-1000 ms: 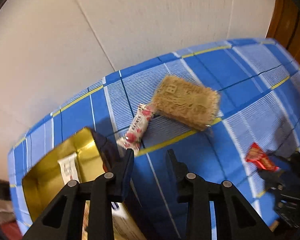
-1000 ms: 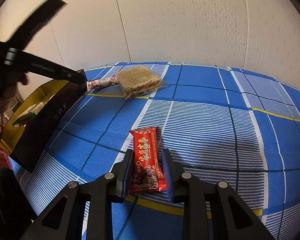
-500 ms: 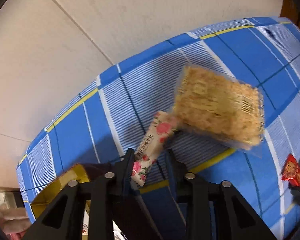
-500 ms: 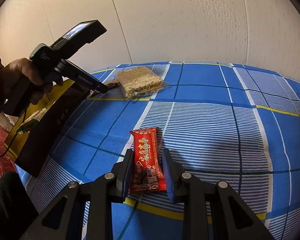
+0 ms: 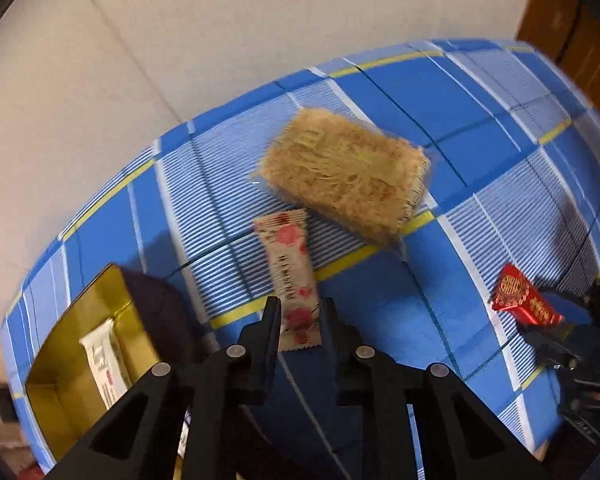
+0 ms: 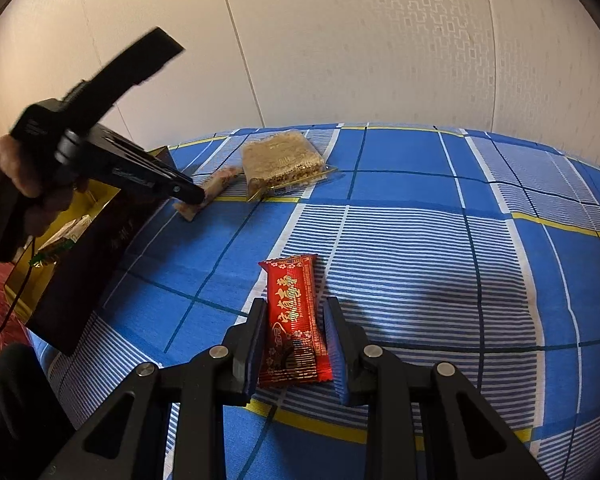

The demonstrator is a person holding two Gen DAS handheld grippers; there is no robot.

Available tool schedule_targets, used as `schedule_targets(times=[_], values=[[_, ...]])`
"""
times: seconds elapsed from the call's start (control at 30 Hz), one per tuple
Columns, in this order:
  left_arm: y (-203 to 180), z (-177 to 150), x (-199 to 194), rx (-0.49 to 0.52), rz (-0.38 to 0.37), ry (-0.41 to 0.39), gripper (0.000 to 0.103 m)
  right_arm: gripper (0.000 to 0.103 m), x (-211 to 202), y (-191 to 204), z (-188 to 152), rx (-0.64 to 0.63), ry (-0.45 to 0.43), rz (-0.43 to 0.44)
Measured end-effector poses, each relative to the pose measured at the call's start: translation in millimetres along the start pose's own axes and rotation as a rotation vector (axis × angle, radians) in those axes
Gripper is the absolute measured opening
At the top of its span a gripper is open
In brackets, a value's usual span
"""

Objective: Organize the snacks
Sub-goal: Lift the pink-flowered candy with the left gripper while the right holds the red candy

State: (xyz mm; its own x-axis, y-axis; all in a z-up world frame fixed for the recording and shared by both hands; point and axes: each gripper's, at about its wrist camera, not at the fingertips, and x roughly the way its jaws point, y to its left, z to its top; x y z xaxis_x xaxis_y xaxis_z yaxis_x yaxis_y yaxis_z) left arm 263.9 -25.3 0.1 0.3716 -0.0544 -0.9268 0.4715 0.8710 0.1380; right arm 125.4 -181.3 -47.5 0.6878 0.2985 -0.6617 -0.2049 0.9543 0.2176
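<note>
At the left, an open box with a shiny gold lining and dark outer walls sits on the blue checked cloth, a white wrapped snack lying inside. Just beside it, the left gripper has its jaws closed narrow on the near end of a cream wrapper with pink flowers. Beyond lies a clear-packed block of golden, stringy snack, somewhat blurred. At the right, the right gripper holds narrow jaws on a glossy red packet with gold characters, which appears to rest on the cloth.
</note>
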Motion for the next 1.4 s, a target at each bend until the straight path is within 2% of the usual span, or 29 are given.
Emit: schedule_targets(times=[0.07,0.17,0.27,0.3,0.33,0.47,0.5,0.53,0.57,0.67,0.87,1.07,1.27,1.4], values=[[9,-3,-5,-0.052,-0.023,-0.005,0.020,0.029,-1,2,-1,-0.008,0.000,-0.007],[11,-3,-11,-0.069,-0.029,-0.020,0.024,0.029,-1,1,-1,-0.001,0.000,0.000],[11,3,-8,-0.076,-0.033,-0.025,0.039,0.029,0,1,0,-0.005,0.000,-0.005],[10,4,-4,-0.076,-0.019,-0.019,0.050,0.029,0,1,0,-0.005,0.001,-0.004],[7,9,5,-0.077,-0.008,-0.014,0.055,0.029,-1,1,0,-0.003,0.001,-0.002],[6,19,30,-0.091,0.028,0.020,0.054,0.029,0,0,0,0.001,0.000,0.005],[6,19,32,-0.107,0.031,0.012,0.047,0.029,0,-1,0,0.009,-0.001,0.012],[6,22,33,-0.121,0.015,0.001,0.025,0.029,0,-2,0,0.013,-0.001,0.015],[6,23,34,-0.133,-0.013,0.004,0.023,0.029,0,-2,1,0.013,-0.001,0.016],[-4,21,32,-0.100,0.020,-0.007,0.020,0.029,0,-3,1,0.017,-0.001,0.021],[-22,2,23,-0.128,0.043,-0.002,0.020,0.029,0,-3,1,0.017,0.000,0.020],[-57,-29,7,-0.099,0.075,-0.005,0.019,0.029,0,-1,1,0.009,0.002,0.007],[-86,-83,-12,-0.134,0.068,-0.107,0.020,0.029,-6,-3,-3,0.011,0.002,-0.035],[-87,-113,-20,-0.225,0.003,-0.174,0.020,0.029,-10,-9,-5,0.027,0.004,-0.042]])
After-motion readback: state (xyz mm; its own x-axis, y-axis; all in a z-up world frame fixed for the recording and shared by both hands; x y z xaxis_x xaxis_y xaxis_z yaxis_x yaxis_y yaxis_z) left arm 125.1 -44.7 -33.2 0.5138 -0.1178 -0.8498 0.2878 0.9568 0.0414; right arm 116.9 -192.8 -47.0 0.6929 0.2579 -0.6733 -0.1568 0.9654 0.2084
